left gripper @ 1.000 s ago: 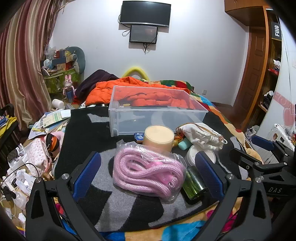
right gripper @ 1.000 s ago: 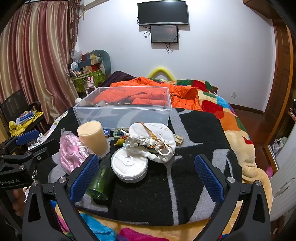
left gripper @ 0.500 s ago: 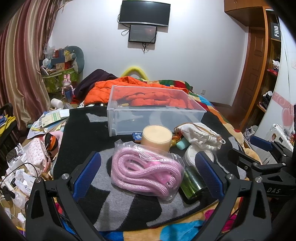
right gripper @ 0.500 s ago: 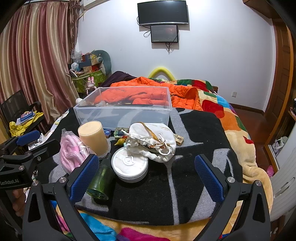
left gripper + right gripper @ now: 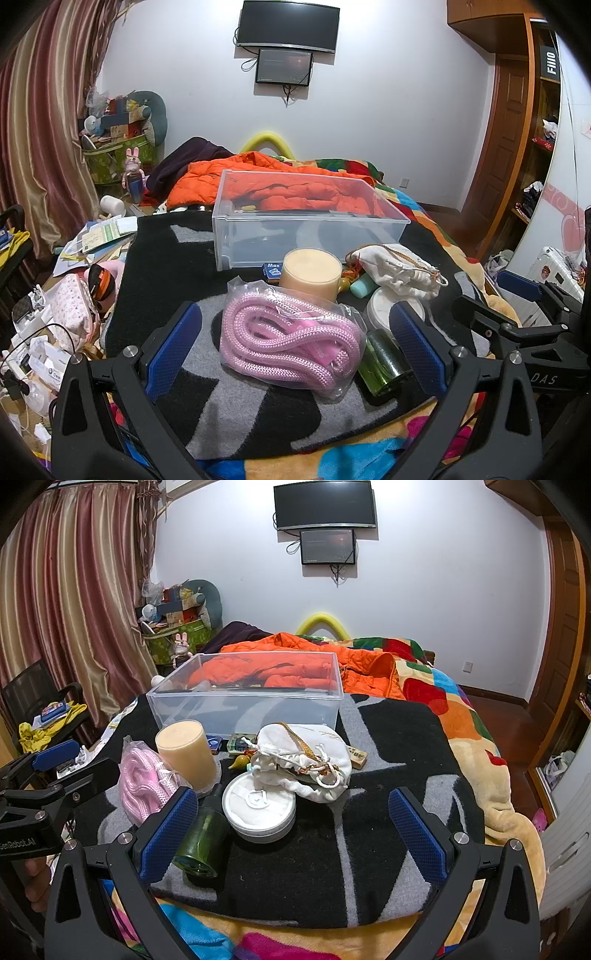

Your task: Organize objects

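Observation:
A clear plastic bin (image 5: 310, 225) (image 5: 247, 698) stands on a black and grey blanket (image 5: 388, 746). In front of it lie a bagged pink rope (image 5: 288, 341) (image 5: 142, 786), a cream candle jar (image 5: 310, 273) (image 5: 186, 753), a green glass bottle (image 5: 382, 363) (image 5: 201, 838), a white round tin (image 5: 260, 806) (image 5: 384, 302) and a white drawstring pouch (image 5: 303, 760) (image 5: 397, 271). My left gripper (image 5: 293, 350) is open, its fingers either side of the pink rope. My right gripper (image 5: 291, 838) is open above the tin and the bare blanket.
An orange quilt (image 5: 280, 184) lies behind the bin. Small boxes (image 5: 236, 743) sit by the candle jar. Papers, bags and cables (image 5: 66, 295) clutter the floor on the left. A chair (image 5: 40, 705) stands by the curtain. A wooden door (image 5: 502, 147) is at right.
My left gripper has shifted slightly forward and left, so the pink rope sits a little lower between its fingers. The right gripper has barely moved.

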Demonstrator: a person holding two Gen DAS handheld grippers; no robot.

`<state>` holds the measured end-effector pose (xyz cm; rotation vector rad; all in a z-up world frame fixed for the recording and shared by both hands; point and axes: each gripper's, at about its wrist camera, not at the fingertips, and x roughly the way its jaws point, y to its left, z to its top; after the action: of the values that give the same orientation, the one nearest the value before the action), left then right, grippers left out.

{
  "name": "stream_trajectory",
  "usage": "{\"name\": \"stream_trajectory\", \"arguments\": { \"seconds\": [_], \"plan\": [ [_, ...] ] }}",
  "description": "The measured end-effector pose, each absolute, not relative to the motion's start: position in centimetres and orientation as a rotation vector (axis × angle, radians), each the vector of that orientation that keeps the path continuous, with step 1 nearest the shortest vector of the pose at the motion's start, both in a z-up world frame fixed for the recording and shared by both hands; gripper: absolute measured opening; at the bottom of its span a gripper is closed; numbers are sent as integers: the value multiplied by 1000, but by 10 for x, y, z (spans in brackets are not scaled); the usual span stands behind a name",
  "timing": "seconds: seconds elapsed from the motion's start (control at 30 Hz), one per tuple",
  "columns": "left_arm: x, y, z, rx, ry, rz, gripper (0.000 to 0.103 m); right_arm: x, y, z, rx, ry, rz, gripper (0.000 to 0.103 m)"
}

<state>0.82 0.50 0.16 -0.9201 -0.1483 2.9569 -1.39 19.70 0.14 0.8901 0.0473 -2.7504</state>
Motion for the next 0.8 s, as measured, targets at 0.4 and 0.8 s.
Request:
{"name": "stream_trajectory", "arguments": {
  "seconds": [0.4,0.8],
  "plan": [
    [-14,9,-18,-1029,-156,2907,103,-30,208,-11,965,21,-2761,103],
    [-38,23,-54,-1161,37,2949,103,-50,217,-28,1067,-2,-2759,103]
  ]
}}
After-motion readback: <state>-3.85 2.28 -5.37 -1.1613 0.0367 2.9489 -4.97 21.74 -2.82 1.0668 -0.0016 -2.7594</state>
